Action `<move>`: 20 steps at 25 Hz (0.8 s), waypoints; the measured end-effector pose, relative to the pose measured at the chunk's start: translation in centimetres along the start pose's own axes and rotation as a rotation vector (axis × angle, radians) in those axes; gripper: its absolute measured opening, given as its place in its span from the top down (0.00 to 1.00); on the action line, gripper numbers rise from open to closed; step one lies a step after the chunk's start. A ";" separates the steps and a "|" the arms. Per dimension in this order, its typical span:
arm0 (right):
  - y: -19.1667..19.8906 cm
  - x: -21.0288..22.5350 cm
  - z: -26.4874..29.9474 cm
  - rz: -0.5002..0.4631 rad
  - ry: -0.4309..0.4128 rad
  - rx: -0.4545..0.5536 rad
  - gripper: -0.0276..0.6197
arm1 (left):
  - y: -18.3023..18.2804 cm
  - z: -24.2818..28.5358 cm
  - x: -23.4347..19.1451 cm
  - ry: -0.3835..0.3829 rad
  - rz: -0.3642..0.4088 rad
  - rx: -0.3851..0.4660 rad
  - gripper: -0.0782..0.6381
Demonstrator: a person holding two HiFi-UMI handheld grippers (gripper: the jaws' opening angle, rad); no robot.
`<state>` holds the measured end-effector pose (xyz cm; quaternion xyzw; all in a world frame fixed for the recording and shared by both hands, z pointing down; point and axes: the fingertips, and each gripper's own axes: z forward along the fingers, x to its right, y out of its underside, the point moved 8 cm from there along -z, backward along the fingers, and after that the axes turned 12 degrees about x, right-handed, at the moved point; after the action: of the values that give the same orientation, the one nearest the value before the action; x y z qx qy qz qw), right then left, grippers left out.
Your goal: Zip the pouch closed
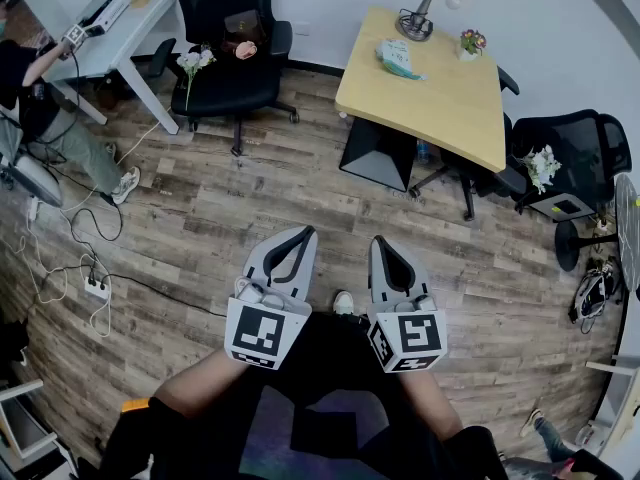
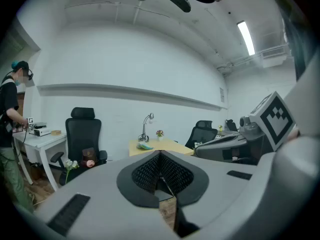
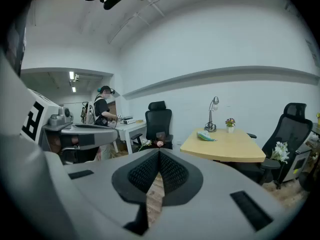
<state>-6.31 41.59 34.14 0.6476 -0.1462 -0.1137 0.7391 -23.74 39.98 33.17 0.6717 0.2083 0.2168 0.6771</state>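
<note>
A teal pouch (image 1: 398, 58) lies on the far part of a yellow table (image 1: 440, 108), next to a desk lamp (image 1: 432, 10). It is small in the left gripper view (image 2: 145, 146) and the right gripper view (image 3: 205, 136). Both grippers hang side by side over the wooden floor, well short of the table. My left gripper (image 1: 298, 234) is shut and holds nothing; its jaws meet in its own view (image 2: 160, 156). My right gripper (image 1: 383, 243) is shut as well, nothing between its jaws (image 3: 159, 154). Whether the pouch's zip is open is too small to tell.
A black office chair (image 1: 230, 38) holding flowers and small items stands left of the table. A person (image 1: 40, 98) works at a white desk (image 1: 110, 28). Cables and a power strip (image 1: 95, 288) lie on the floor. More black chairs (image 1: 570, 158) stand at the right.
</note>
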 end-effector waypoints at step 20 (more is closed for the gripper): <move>-0.2 -0.2 0.5 0.017 0.018 0.001 0.94 | -0.3 0.0 -0.6 0.007 -0.006 0.015 0.88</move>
<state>-6.64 41.19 33.96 0.6476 -0.1449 -0.1017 0.7411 -24.20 39.61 32.90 0.6753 0.2141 0.2154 0.6721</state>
